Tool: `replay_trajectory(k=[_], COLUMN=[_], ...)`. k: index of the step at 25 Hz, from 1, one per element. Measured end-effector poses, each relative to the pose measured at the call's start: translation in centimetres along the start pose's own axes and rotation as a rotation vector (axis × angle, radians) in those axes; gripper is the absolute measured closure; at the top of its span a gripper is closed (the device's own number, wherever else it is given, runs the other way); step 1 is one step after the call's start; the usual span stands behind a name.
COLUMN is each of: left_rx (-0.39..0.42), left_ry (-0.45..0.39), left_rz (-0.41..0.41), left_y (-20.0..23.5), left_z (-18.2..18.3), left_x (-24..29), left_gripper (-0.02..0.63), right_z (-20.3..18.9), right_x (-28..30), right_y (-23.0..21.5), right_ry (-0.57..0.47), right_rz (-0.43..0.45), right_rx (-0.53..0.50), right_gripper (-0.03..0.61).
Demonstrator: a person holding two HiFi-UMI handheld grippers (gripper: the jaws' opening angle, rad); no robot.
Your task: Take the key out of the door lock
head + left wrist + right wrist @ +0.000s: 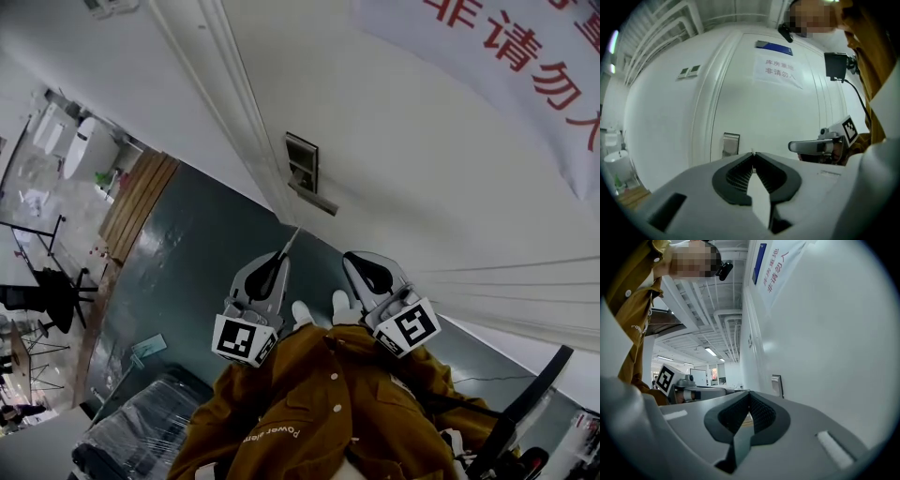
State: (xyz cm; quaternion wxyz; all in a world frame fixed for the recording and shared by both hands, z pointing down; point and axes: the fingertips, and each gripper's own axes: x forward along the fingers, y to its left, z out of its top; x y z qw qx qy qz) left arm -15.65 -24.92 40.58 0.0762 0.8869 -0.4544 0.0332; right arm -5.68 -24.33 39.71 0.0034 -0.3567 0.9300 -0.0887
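Note:
A white door (412,159) fills the head view, with a metal lock plate and handle (303,167) on it. My left gripper (280,255) is below the plate and apart from it, shut on a thin pale key (292,239) that sticks out of its tips toward the door. In the left gripper view only a sliver of the key (753,153) shows between the closed pads, with the lock plate (731,144) beyond. My right gripper (354,259) hangs beside the left, shut with nothing in it; its jaws meet in the right gripper view (749,395).
A paper notice with red characters (525,56) hangs on the door. A white door frame (234,103) runs left of the lock. Dark green floor (187,253) lies below, with a plastic-wrapped bundle (141,422) and a black stand (525,412).

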Motion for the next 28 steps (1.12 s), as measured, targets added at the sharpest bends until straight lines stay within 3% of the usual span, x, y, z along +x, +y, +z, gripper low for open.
replay_trajectory(k=[4, 28], left_rx=[0.046, 0.050], left_ry=[0.004, 0.004], left_rz=[0.008, 0.015], left_y=[-1.4, -1.2], left_z=[0.8, 1.1], left_x=[0.1, 1.0], left_gripper=[0.592, 0.592], right_z=[-0.4, -0.3], right_x=[0.3, 1.5], right_y=[-1.2, -2.2], right_ry=[0.002, -0.007], right_rz=[-0.033, -0.032], right_rx=[-0.011, -0.028], right_gripper=[0.574, 0.574])
